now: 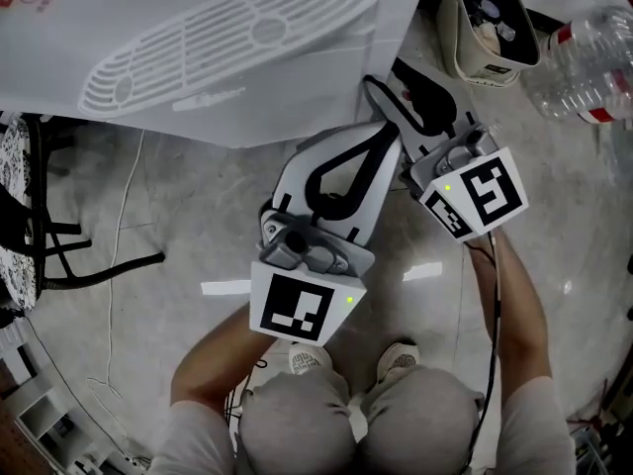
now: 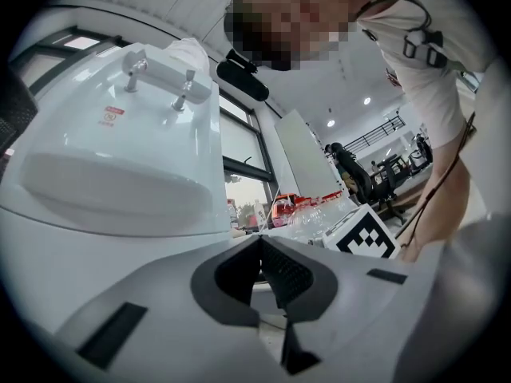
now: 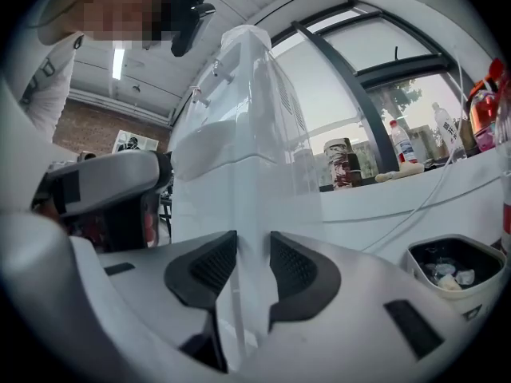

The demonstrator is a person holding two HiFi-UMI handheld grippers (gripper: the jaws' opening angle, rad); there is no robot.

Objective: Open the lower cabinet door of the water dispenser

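My right tongs (image 3: 243,254) are pinching the cabinet door (image 3: 230,206) edge, low on the water dispenser (image 1: 227,28). My left tongs (image 2: 261,266) are sitting shut and empty. I'm judging the narrow bite risks slipping off under a crooked pull.

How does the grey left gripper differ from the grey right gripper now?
The left gripper is shut on nothing; the right gripper holds its jaws wider, pressing an edge of the white water dispenser. The left stops short of the dispenser; the right reaches it. Both have grey bodies and dark ribbed pads.
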